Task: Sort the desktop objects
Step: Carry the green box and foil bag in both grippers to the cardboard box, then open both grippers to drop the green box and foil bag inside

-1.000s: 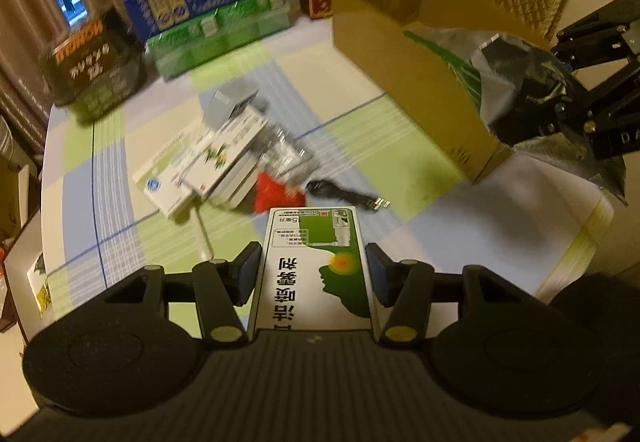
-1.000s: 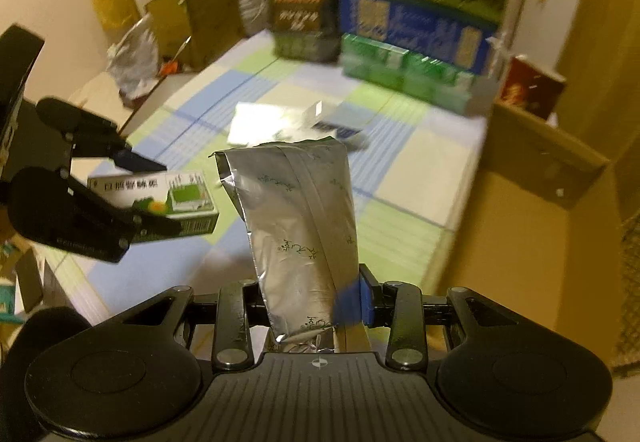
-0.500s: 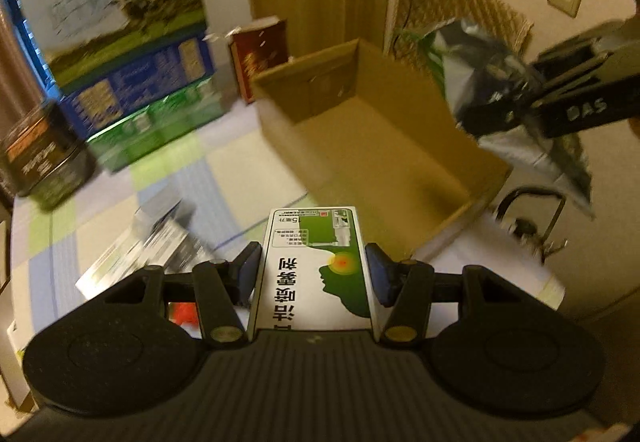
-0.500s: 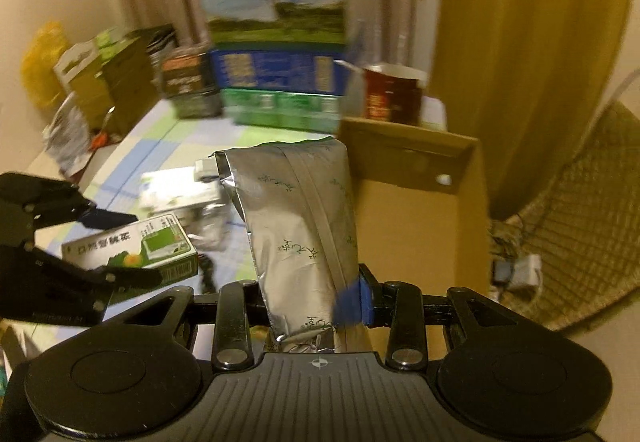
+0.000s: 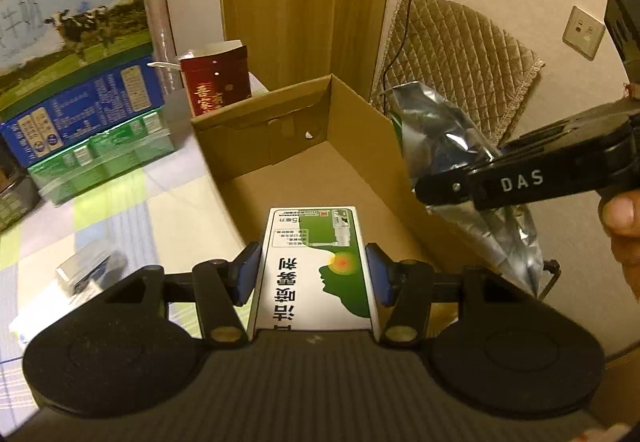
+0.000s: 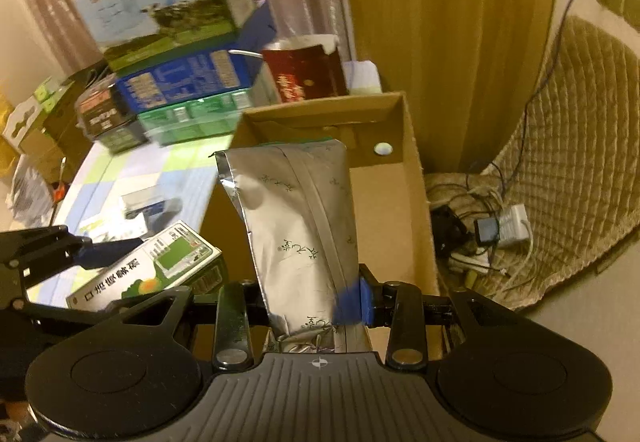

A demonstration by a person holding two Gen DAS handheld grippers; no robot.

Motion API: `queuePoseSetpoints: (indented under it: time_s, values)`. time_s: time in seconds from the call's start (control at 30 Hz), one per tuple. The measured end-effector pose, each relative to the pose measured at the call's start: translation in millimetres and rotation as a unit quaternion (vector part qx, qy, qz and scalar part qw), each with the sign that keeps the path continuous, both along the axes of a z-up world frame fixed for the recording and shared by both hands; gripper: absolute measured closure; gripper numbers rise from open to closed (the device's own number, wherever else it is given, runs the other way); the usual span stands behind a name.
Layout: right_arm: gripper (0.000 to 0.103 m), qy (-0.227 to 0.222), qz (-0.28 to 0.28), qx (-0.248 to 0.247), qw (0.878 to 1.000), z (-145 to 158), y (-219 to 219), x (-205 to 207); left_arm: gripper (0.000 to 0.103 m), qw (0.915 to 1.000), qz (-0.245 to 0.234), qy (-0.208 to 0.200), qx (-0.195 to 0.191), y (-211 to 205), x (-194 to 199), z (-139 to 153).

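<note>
The white-and-green rectangular cardboard medicine box [image 5: 316, 266] looks light and stiff, with flat side faces that suit a pinch across its width, and the left hand-held gripper [image 5: 313, 274] takes it that way: the blue pads press both long sides, jaws about half open, the box lying lengthwise between them and jutting forward. The crinkled silver foil pouch [image 6: 298, 226] is probably light too, but soft and slick, so a hold low on its gathered end seems safest; the right hand-held gripper [image 6: 316, 302] is closed narrowly there, and the pouch stands up from the jaws. Both things hang above the open brown cardboard box [image 5: 360, 129], which sits on the checked worktop [image 5: 120, 209] and looks empty.
</note>
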State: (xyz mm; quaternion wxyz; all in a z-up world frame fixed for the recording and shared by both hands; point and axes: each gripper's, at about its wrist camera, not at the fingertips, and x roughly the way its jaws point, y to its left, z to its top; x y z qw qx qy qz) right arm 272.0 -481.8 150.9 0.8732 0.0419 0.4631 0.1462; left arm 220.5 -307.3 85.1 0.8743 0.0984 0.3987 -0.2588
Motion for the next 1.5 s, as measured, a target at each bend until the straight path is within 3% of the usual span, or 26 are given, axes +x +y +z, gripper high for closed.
queuePoseSetpoints:
  time_s: [0.43, 0.9, 0.93, 1.0, 1.03, 1.07, 1.2, 1.3, 1.4, 1.5]
  values:
    - [0.07, 0.016, -0.021, 0.014, 1.0, -22, -16, 30, 0.052, 0.9995, 0.011, 0.002, -0.03, -26, 25, -30]
    - [0.069, 0.033, -0.036, 0.024, 0.999, -40, -12, 39, 0.052, 0.9994, 0.025, -0.006, -0.024, 7, 18, -32]
    - [0.067, 0.034, -0.036, 0.026, 0.998, -41, -11, 40, 0.052, 0.9993, 0.027, -0.006, -0.025, 10, 17, -32]
    - [0.051, 0.03, -0.035, 0.027, 0.999, -40, -11, 39, 0.052, 0.9992, 0.031, -0.005, -0.027, 17, 16, -32]
    - [0.037, 0.026, -0.035, 0.024, 0.999, -39, -10, 38, 0.052, 0.9991, 0.032, -0.006, -0.027, 20, 15, -32]
    - [0.031, 0.02, -0.035, 0.02, 0.999, -37, -8, 36, 0.052, 0.9991, 0.032, -0.005, -0.026, 22, 14, -32]
    - [0.031, 0.018, -0.033, 0.019, 0.999, -34, -7, 29, 0.05, 0.9989, 0.038, -0.001, -0.027, 32, 10, -33]
    - [0.028, 0.016, -0.033, 0.016, 0.999, -31, -5, 19, 0.042, 0.9988, 0.041, -0.001, -0.026, 40, 4, -33]
    - [0.021, 0.012, -0.028, 0.009, 0.999, -27, -1, 6, 0.039, 0.9989, 0.044, -0.004, -0.019, 46, -4, -31]
    - [0.014, 0.003, -0.024, 0.001, 1.0, -21, 4, -9, 0.029, 0.9986, 0.05, -0.01, -0.014, 55, -14, -28]
